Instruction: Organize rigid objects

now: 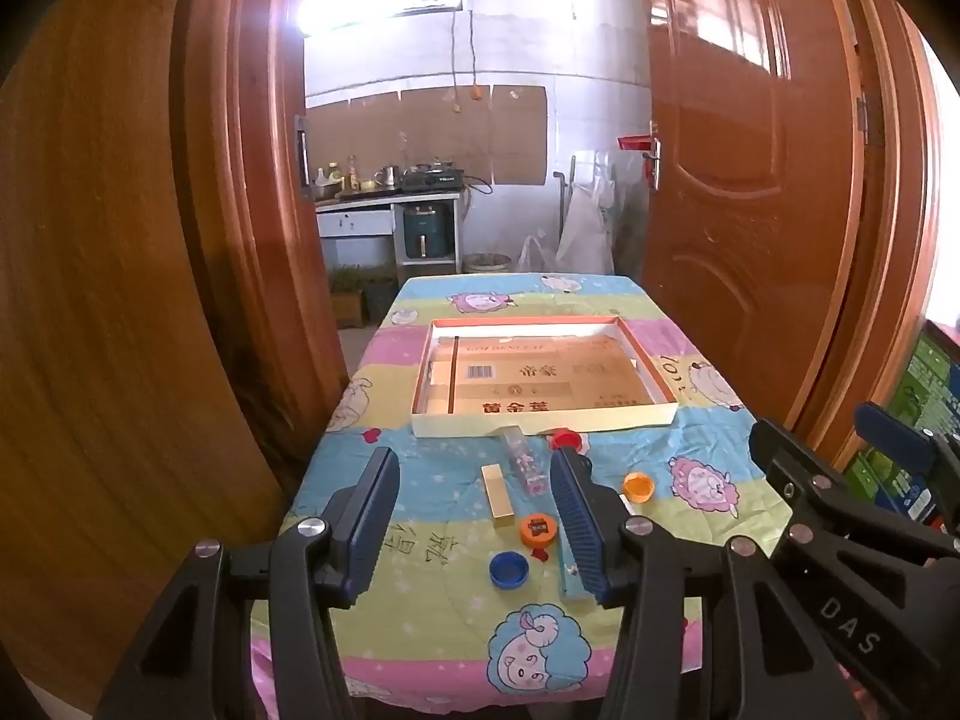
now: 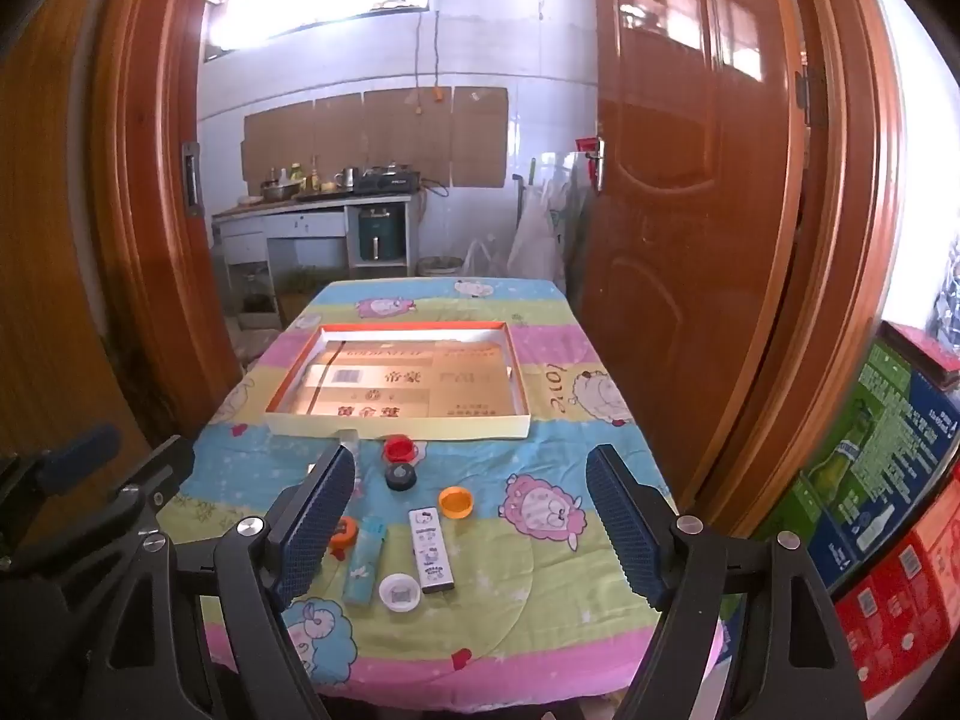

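Observation:
A shallow cardboard box lid lies mid-table, nothing loose inside it. In front of it are small items: a gold block, a clear tube, a red cap, an orange cap, an orange printed cap, a blue cap, a black cap, a white cap, a white printed lighter and a teal lighter. My left gripper and my right gripper hover above them, both open and holding nothing.
The table wears a cartoon sheep cloth and stands in a doorway between wooden doors. Stacked printed cartons stand to the right. A kitchen counter lies beyond the far edge.

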Available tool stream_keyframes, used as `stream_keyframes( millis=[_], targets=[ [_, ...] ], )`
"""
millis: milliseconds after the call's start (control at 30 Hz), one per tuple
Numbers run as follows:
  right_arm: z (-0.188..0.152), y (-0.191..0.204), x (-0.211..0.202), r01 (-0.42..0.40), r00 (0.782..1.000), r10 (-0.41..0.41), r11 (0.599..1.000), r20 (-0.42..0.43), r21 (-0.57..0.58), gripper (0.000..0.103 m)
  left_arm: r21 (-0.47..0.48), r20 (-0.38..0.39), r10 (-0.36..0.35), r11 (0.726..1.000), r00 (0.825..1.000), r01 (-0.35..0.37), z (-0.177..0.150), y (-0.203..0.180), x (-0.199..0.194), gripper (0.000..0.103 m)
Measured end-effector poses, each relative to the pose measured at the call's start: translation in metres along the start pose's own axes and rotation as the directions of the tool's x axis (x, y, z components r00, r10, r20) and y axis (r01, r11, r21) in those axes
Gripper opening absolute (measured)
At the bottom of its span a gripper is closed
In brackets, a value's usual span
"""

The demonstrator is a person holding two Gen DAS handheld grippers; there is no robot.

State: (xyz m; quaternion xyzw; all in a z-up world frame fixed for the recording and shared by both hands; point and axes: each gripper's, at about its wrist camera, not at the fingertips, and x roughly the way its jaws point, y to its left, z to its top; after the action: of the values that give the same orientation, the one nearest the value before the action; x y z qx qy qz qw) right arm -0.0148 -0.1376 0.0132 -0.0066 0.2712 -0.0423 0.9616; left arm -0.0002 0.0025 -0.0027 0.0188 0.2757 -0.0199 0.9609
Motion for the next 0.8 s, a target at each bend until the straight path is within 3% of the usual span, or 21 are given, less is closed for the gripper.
stream_keyframes(
  millis=[800],
  targets=[
    [0.0013,-0.0008,-0.0027,-0.002,1.000,0.002,1.000,0.002,0.005,0.081,-0.005,0.002,0.004,1.000,1.000,-0.004,0.0014,-0.0012,-0.0012,0.053]
  ],
)
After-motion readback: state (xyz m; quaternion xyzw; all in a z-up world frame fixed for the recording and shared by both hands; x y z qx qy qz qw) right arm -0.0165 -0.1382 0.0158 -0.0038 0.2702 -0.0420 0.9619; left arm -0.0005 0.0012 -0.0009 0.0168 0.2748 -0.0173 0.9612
